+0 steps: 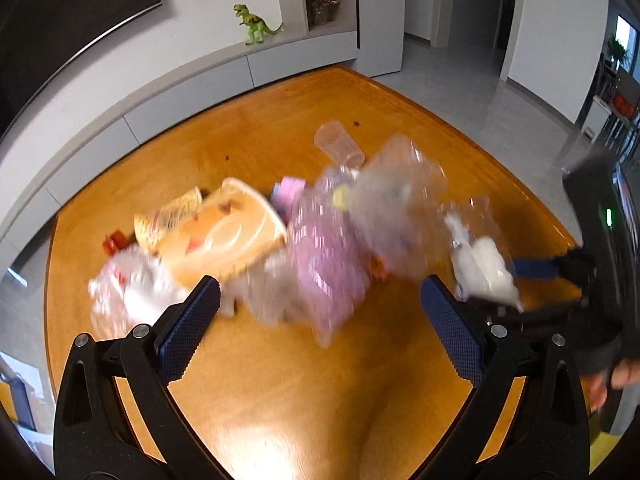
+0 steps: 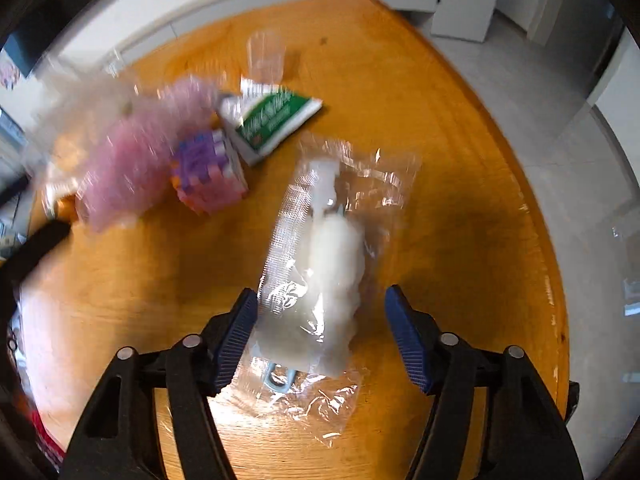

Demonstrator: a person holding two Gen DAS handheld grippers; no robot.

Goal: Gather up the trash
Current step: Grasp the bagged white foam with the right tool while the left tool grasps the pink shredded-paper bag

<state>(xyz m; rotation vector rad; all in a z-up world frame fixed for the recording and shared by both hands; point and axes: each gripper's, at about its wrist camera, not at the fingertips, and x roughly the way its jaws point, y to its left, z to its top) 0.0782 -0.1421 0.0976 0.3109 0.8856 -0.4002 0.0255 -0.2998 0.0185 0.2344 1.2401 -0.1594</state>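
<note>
Trash lies on a round wooden table (image 1: 280, 360). In the left wrist view my left gripper (image 1: 320, 296) is open, near a blurred pile: pink bubble wrap (image 1: 324, 256), an orange bowl lid (image 1: 224, 232), a noodle cup (image 1: 168, 216), crumpled clear plastic (image 1: 124, 292) and a clear cup (image 1: 338, 146). In the right wrist view my right gripper (image 2: 322, 312) is open, its fingers either side of a clear packet with white stuffing (image 2: 332, 264), apart from it. The packet (image 1: 484, 264) and right gripper (image 1: 560, 276) also show in the left wrist view.
A green-and-white packet (image 2: 272, 120), a purple-pink carton (image 2: 212, 172), pink wrap (image 2: 132, 168) and a clear cup (image 2: 266, 56) lie further back. The table edge (image 2: 552, 240) curves at right over grey floor. A grey shelf with a toy dinosaur (image 1: 254, 24) stands behind.
</note>
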